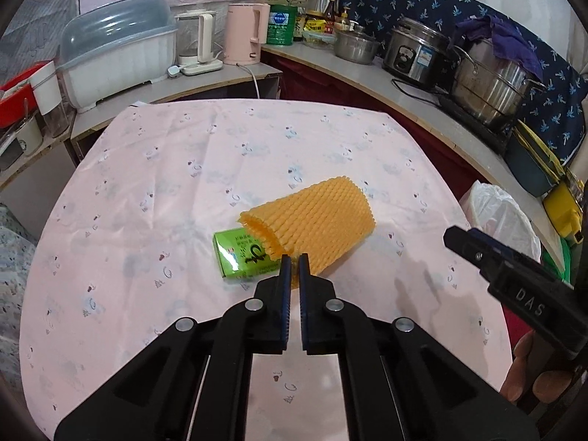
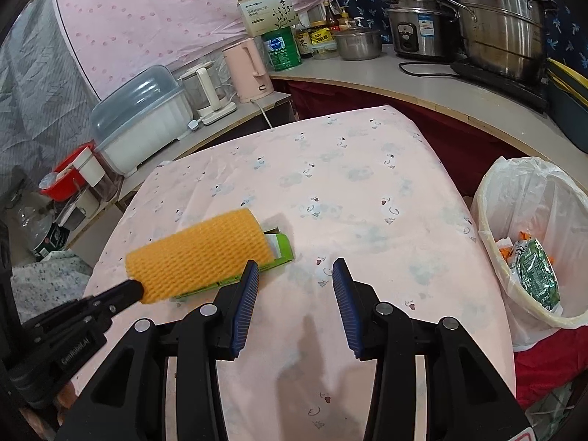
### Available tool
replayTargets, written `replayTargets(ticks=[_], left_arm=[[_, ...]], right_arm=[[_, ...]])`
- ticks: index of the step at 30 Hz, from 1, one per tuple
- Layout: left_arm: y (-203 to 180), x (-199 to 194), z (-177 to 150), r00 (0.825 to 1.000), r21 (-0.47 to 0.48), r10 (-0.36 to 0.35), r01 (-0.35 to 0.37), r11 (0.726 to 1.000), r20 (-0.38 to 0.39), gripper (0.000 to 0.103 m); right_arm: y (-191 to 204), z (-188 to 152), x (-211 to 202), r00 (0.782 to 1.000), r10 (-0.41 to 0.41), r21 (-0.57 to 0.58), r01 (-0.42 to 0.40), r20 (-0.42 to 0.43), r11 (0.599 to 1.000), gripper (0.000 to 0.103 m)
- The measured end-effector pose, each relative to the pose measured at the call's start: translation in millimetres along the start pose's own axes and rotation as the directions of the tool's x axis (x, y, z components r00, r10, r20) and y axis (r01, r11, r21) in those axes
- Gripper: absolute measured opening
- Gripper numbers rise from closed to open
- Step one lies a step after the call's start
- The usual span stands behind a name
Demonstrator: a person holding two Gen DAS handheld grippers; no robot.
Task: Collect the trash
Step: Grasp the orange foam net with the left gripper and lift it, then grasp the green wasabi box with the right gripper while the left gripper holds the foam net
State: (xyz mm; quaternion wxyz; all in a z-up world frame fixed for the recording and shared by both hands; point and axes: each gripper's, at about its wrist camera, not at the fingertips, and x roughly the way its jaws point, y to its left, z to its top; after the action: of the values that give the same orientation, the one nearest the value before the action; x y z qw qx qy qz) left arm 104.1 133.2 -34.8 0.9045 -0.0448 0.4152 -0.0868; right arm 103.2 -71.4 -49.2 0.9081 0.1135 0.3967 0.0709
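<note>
- On the table [image 1: 147, 191] spread with a pink patterned cloth, the left wrist view shows the left gripper [image 1: 294, 262] with its blue-padded fingers [image 1: 286, 294] drawn together on the near edge of the orange foam mesh sleeve [image 1: 316, 220].
- The sleeve is pinched between the pads; its far end lies over the flat green paper box [image 1: 239, 257], which rests on the cloth.
- At the right edge of this view the right gripper [image 1: 455, 239] shows as a black arm, and behind it stands the bin lined with a white plastic bag [image 1: 496, 217], just beside the table.
- In the right wrist view, the right gripper [image 2: 296, 275] has its jaws partly spread over bare cloth, nothing between its blue pads [image 2: 244, 305].
- To its left, the left gripper [image 2: 137, 288] clamps one end of the orange sleeve [image 2: 198, 253], which looks blurred; the green box [image 2: 283, 251] shows beneath the other end.
- The lined bin [image 2: 488, 228] stands to the right of the table, with a green wrapper [image 2: 534, 275] and orange scraps [image 2: 505, 251] inside.
</note>
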Motion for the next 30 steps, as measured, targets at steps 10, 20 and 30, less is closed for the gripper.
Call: replayTargets(ticks=[10, 20, 30], left_arm=[[48, 10, 33, 0.996, -0.082, 0.084, -0.081, 0.993, 0.038, 0.004], [69, 50, -5, 0.992, -0.089, 0.073, -0.082, 0.993, -0.099, 0.004], [19, 67, -33, 0.98, -0.032, -0.066, 0.061, 0.998, -0.189, 0.003]], right_arm=[[29, -3, 30, 0.997, 0.047, -0.033, -0.049, -0.061, 0.998, 0.041], [45, -21, 82, 0.983, 0.064, -0.03, -0.07, -0.17, 0.997, 0.041], [36, -17, 92, 0.98, 0.081, 0.027, -0.078, -0.181, 0.997, 0.041]])
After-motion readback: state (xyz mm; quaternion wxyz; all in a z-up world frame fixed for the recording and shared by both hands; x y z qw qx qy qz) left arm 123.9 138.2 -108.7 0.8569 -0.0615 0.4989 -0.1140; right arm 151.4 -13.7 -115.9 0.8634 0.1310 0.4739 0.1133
